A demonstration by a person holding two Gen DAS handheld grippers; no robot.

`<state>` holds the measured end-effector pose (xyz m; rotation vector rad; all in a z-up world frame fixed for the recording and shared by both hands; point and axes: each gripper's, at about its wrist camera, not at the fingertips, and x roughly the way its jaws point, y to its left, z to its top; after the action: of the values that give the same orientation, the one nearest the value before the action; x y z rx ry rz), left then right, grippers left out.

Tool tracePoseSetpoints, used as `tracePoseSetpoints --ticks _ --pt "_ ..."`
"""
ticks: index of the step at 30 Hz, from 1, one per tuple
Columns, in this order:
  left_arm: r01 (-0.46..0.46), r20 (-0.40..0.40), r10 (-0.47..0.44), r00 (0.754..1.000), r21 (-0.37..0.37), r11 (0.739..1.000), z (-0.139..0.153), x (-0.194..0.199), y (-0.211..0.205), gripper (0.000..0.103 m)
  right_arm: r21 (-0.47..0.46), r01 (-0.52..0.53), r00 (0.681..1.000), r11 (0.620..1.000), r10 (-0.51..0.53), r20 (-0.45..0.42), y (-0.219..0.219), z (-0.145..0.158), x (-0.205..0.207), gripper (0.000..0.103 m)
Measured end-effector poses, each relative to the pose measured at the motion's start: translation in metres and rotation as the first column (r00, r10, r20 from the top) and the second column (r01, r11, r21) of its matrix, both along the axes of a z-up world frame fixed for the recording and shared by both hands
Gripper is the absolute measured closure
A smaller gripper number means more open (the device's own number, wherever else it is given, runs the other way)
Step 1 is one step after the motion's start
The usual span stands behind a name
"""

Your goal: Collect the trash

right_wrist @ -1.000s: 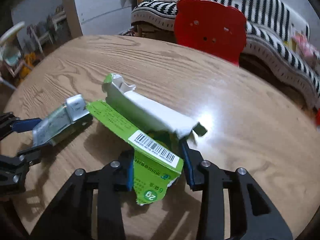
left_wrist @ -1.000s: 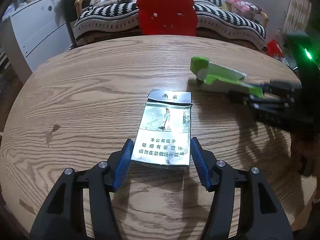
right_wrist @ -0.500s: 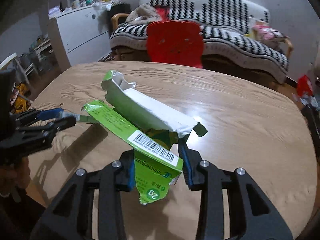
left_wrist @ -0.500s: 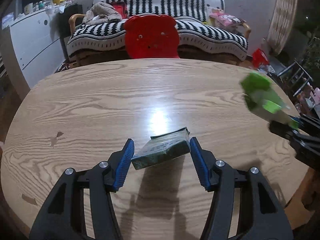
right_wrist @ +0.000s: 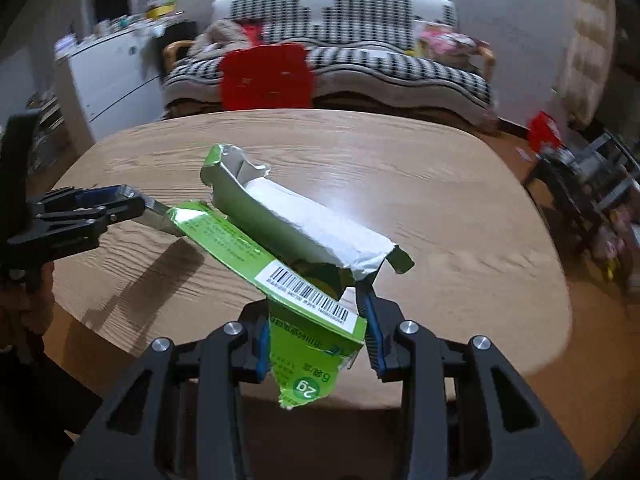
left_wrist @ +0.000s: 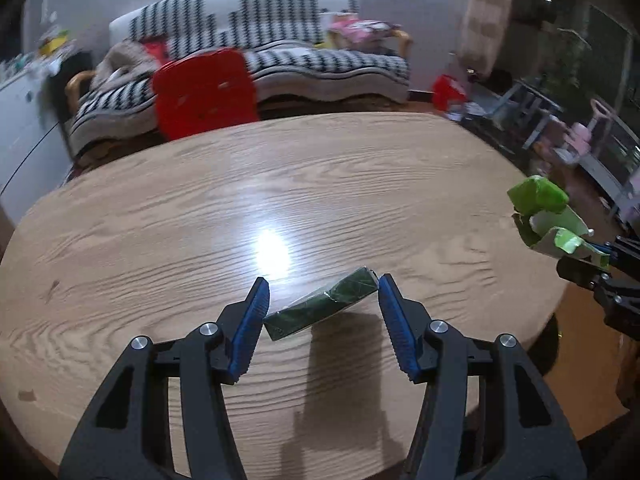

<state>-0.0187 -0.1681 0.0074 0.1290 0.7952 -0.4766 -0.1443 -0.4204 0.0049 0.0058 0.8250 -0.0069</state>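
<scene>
left tool (left_wrist: 322, 312): clamps the cigarette pack (left_wrist: 322, 306) between its blue pads, clear above the bench (left_wrist: 200, 216).
pack axis: tilted across the pads, far-right end higher.
right tool (right_wrist: 316, 336): grips the torn green carton (right_wrist: 280, 248), long axis running ahead and left.
drop point: no bin in view; cannot tell which arm is nearer.

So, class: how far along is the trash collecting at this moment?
Done: both pieces are off the table. In hand: the left gripper clamps the pack; the right gripper grips the torn green box. Left: dropping both in a bin, which neither view shows.
</scene>
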Motion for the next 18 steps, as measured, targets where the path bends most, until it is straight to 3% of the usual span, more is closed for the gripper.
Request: tracePoseSetpoints --ticks 7,12,18 --pt "0.182 0.012 -0.181 0.983 -0.044 0.982 0.006 -0.032 -0.083 0.048 0.046 0.169 0.986 0.985 -0.169 -0.002 -0.079 0.002 -0.049 0.066" --pt "0.323 0.027 -0.322 0.946 -0.080 0.943 0.009 -0.065 -0.143 0.048 0.058 0.296 0.955 0.953 -0.295 -0.030 -0.133 -0.011 -0.093 0.066" --pt "0.455 0.010 -0.456 0.890 -0.097 0.885 -0.003 -0.109 -0.206 0.048 0.093 0.442 0.895 0.892 -0.431 -0.117 -0.194 -0.040 -0.141 0.066"
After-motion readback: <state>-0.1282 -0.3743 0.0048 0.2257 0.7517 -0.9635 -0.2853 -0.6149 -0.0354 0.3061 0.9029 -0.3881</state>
